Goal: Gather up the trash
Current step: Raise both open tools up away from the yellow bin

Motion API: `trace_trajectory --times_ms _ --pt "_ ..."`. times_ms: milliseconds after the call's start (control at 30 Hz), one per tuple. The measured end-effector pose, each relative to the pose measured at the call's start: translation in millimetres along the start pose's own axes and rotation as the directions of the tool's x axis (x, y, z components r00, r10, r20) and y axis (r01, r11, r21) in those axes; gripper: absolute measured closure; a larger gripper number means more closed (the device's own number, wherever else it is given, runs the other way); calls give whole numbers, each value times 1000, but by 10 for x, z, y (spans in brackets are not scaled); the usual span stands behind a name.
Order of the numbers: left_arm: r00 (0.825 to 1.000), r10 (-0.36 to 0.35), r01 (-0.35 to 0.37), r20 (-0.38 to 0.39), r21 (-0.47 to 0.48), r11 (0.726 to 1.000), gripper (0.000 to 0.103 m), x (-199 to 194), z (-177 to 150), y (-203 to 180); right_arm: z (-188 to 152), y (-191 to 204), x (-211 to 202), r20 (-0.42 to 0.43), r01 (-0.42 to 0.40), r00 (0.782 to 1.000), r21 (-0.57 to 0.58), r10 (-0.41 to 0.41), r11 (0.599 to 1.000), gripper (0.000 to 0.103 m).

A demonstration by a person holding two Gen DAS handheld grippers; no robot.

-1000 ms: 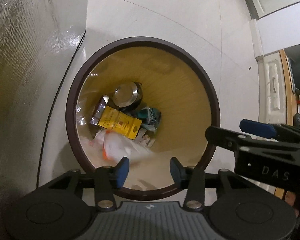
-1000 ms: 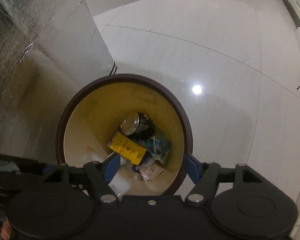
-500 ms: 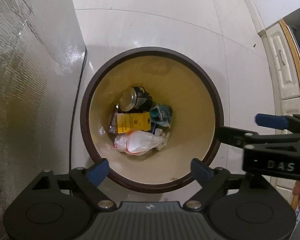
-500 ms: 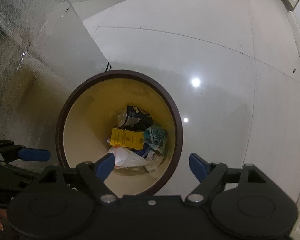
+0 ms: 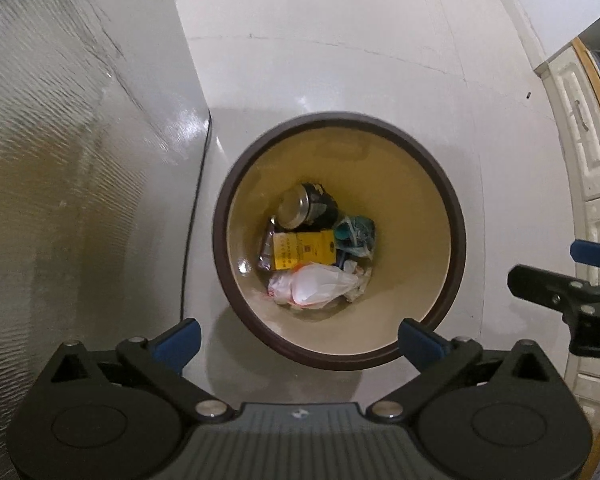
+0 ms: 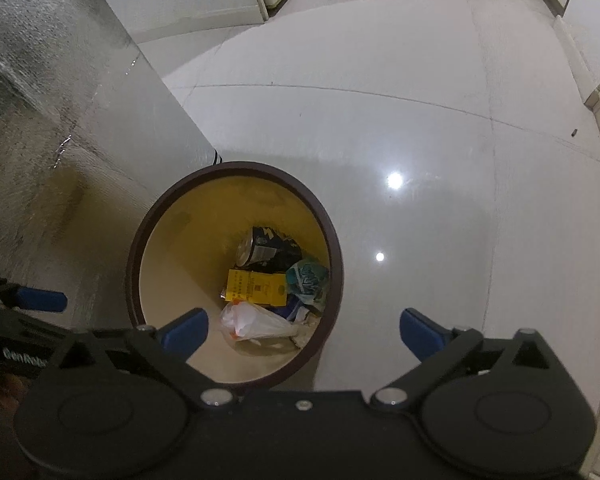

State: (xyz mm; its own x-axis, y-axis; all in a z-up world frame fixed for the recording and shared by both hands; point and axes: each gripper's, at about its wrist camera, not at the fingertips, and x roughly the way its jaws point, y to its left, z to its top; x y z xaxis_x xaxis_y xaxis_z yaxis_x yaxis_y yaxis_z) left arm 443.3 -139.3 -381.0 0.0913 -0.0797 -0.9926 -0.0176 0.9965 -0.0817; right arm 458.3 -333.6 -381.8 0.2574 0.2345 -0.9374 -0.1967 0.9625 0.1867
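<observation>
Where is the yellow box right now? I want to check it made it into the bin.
In both wrist views the yellow box lies at the bottom of the brown-rimmed bin, between the dark can and the white plastic bag.

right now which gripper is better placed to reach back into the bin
Left, probably. The left gripper hangs over the bin with its opening between the jaws; the right gripper sits off toward one rim. Both are open and empty.

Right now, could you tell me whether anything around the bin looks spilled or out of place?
Nothing stands out. The can, yellow box and white plastic bag all lie inside the bin, which stands upright. The floor shows no spilled litter, only a small dark speck far off.
</observation>
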Motion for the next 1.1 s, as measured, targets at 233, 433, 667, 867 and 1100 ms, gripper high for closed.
trace_trajectory --times_ms 233,433,667,867,1100 --pt "998 19 -19 63 11 1000 0 -388 -128 50 -142 -50 -270 40 0 999 1 0 1000 0" --pt "990 12 -16 140 23 1000 0 -825 -264 99 -249 10 -604 91 -3 996 -10 4 1000 0" --pt "973 -6 -10 229 69 998 0 -1331 -490 54 -418 157 -1084 146 15 989 -20 -12 1000 0" --pt "951 -35 7 307 92 996 0 -1716 -742 63 -596 292 -1548 189 38 982 -30 -31 999 0" --pt "917 -86 38 390 130 991 0 -2169 -1089 28 -860 438 -2169 284 74 957 -24 -64 997 0"
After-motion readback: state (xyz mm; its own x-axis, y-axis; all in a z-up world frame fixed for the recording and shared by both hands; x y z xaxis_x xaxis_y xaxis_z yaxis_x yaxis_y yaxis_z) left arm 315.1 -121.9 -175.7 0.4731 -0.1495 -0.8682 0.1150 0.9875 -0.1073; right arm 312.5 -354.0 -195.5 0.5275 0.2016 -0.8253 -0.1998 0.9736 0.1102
